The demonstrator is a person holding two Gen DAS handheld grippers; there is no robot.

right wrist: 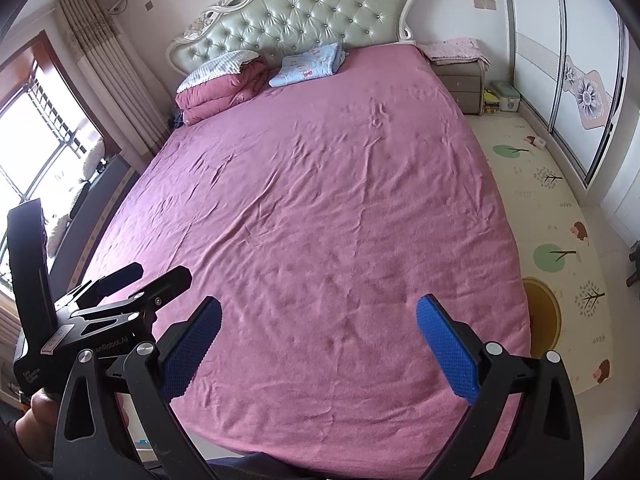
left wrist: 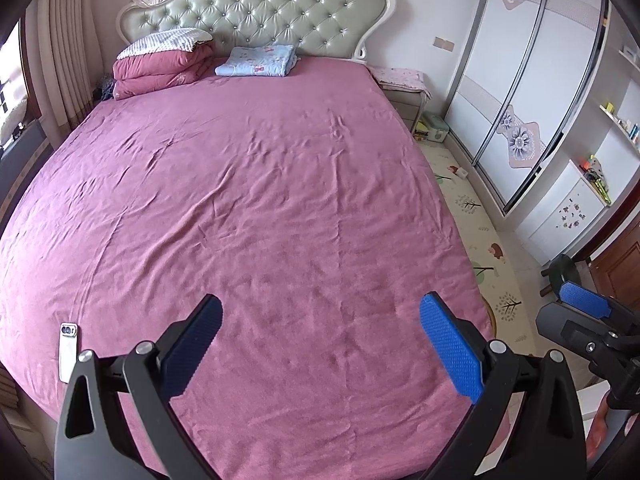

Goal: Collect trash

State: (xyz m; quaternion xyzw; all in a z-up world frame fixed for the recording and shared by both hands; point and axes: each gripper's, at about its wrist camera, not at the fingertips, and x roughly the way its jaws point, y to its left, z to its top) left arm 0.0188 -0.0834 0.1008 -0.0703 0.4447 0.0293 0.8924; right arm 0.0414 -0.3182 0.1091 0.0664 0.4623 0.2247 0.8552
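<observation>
Evidently I was searching: both the left gripper (left wrist: 320, 344) and right gripper (right wrist: 318, 344) hung wide open and empty over the bare bed (left wrist: 260, 200), no trash visible, so I judged the next move called for scanning elsewhere.

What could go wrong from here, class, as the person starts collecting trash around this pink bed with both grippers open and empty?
1. The flat white phone lies near the pink bedsheet's edge, close to the left gripper; it could be mistaken for trash or knocked off.
2. No obvious trash shows on the sheet, so the folded light-blue blanket might get grabbed wrongly.
3. The right gripper hangs close beside the left; they could collide.
</observation>
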